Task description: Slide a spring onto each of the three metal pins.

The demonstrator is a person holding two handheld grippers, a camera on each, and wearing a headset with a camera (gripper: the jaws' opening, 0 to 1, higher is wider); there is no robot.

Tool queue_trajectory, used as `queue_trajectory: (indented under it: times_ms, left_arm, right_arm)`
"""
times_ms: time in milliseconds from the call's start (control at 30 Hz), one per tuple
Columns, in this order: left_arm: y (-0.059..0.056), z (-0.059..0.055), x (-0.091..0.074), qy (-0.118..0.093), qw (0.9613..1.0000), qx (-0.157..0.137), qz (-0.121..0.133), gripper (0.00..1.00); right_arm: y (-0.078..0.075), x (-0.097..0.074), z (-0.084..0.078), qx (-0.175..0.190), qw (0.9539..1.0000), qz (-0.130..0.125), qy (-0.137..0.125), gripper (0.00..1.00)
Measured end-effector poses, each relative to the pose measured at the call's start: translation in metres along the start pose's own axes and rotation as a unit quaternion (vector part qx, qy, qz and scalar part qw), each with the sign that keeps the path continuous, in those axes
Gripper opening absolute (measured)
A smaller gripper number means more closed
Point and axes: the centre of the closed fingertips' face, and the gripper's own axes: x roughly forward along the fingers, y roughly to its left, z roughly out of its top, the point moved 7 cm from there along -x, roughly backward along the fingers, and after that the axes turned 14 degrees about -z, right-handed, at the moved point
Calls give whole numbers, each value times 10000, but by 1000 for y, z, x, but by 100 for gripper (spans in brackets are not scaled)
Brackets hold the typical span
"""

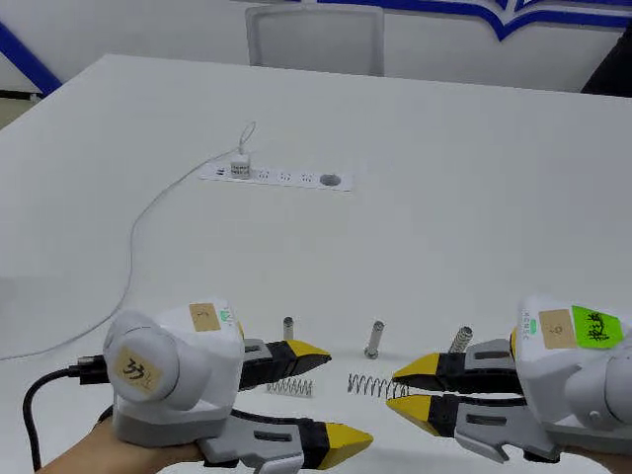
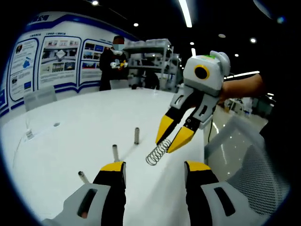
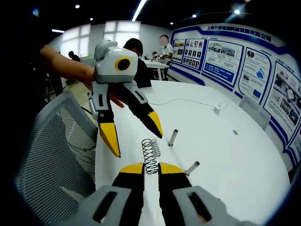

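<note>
Three short metal pins [image 1: 287,327] [image 1: 374,338] [image 1: 460,341] stand upright in a row on the white table [image 1: 415,227]. My right gripper [image 1: 405,388] is shut on one end of a spring [image 1: 370,384], which sticks out sideways toward the left gripper. The right gripper view has that spring [image 3: 149,162] clamped between the yellow tips of the right gripper [image 3: 151,169]. A second spring [image 1: 289,387] lies on the table near the left pin. My left gripper [image 1: 346,395] is open, with nothing between its jaws, and its tips face the right gripper [image 2: 175,134].
A white power strip [image 1: 286,178] with a plugged charger and a cable [image 1: 138,237] lies mid-table. A grey chair [image 1: 316,38] stands at the far edge. A mesh chair [image 3: 56,160] is beside the table's near edge. People stand in the background.
</note>
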Motion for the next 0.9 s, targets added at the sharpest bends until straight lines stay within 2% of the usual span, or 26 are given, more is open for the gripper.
queue_trajectory:
  times_ms: [167, 400, 467, 567, 800, 900]
  left_arm:
    - [-1, 1, 1, 17, 9999, 75, -81, 46]
    - [-2, 0, 1, 32, 9997, 151, -210, 36]
    - [-4, 0, 2, 18, 9995, 108, -301, 35]
    - [-3, -2, 1, 49, 9995, 119, -301, 30]
    - [-6, -2, 1, -36, 9991, 40, -420, 22]
    - [-7, -3, 2, 5, 9990, 46, -453, 17]
  right_arm:
    - [1, -1, 2, -89, 10000, 35, -5, 11]
    - [8, -1, 5, -315, 9993, 222, 2, 11]
    - [10, 0, 6, -367, 9990, 253, 14, 11]
    - [10, 2, 7, -409, 9987, 292, 32, 11]
    - [12, 4, 11, -472, 9982, 382, -22, 11]
    - [14, 4, 11, -503, 9978, 423, -22, 11]
